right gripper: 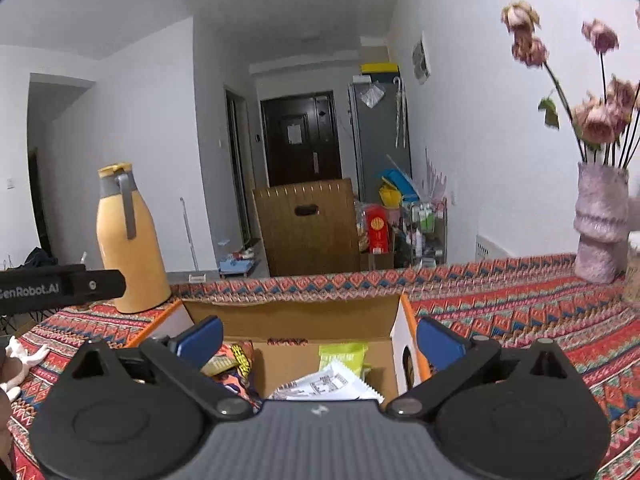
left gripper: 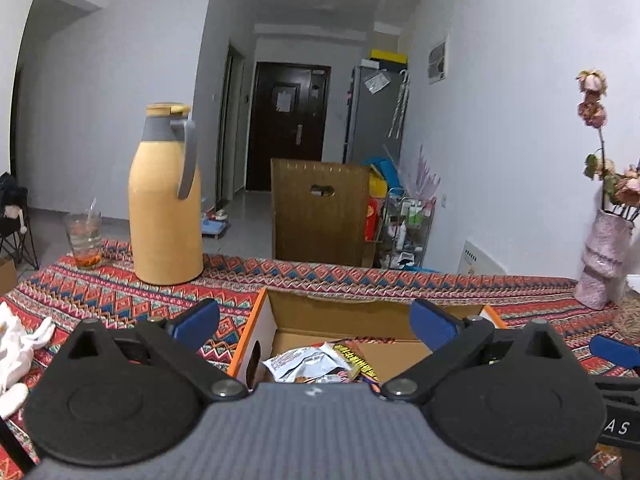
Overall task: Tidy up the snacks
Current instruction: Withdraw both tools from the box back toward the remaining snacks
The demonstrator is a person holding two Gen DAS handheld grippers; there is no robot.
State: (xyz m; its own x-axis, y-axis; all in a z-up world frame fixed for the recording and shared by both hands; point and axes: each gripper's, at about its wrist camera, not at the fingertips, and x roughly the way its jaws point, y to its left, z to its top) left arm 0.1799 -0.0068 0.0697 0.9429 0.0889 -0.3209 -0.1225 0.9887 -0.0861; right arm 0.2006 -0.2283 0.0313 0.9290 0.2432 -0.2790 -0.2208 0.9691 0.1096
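An open cardboard box with orange edges sits on the patterned tablecloth, straight ahead in both wrist views. Inside lie several snack packets: a white packet and a yellow-black one in the left wrist view, a green packet and a white printed packet in the right wrist view. My left gripper hangs above the box's near left part, jaws wide open and empty. My right gripper hovers over the box too, open, with nothing between its blue pads.
A tall yellow thermos and a glass stand at the table's far left. A pink vase of dried flowers stands far right. A white soft toy lies at the left. Beyond the table stands a brown carton.
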